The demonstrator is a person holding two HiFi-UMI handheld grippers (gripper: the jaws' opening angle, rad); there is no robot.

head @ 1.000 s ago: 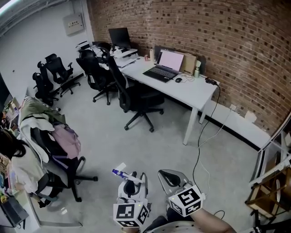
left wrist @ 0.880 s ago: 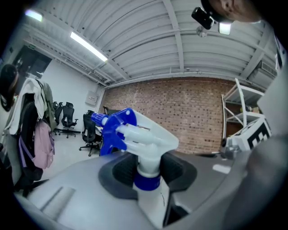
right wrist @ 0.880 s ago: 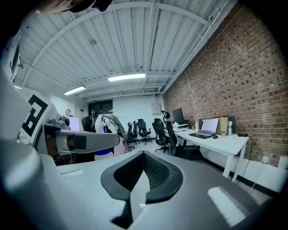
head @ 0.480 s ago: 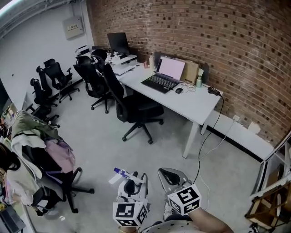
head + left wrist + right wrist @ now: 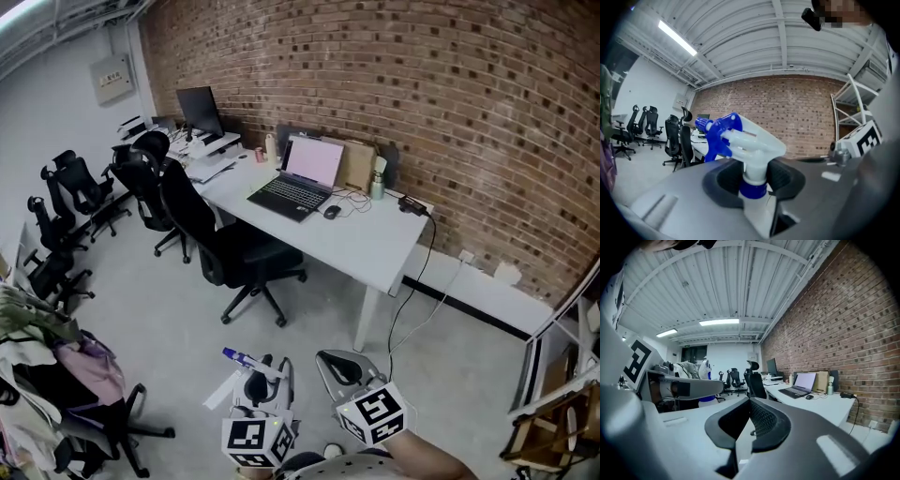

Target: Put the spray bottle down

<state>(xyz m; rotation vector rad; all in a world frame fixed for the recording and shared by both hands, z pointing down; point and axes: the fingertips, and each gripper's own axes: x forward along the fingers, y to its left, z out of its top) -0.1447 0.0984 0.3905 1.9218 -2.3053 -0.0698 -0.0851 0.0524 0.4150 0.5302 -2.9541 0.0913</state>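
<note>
A spray bottle (image 5: 249, 361) with a white head and a blue nozzle stands upright between the jaws of my left gripper (image 5: 266, 371), low in the head view above the grey floor. In the left gripper view the bottle (image 5: 748, 140) fills the middle, and the left gripper (image 5: 753, 180) is shut on its neck just above the blue collar. The nozzle points left. My right gripper (image 5: 339, 367) is beside it to the right, level, with nothing in it. In the right gripper view the right gripper (image 5: 750, 417) has its jaws together, and the left gripper shows at the left.
A white desk (image 5: 361, 246) stands ahead against the brick wall, bearing an open laptop (image 5: 298, 180), a mouse and a bottle. A black office chair (image 5: 223, 251) sits before it. More chairs (image 5: 58, 192) stand at the left, one draped in clothes (image 5: 52, 370). A cable (image 5: 410, 286) hangs off the desk's right end.
The desk and the black chair have come nearer and slid left in the head view. Both grippers keep their place in the picture, and the bottle stays in the left one.
</note>
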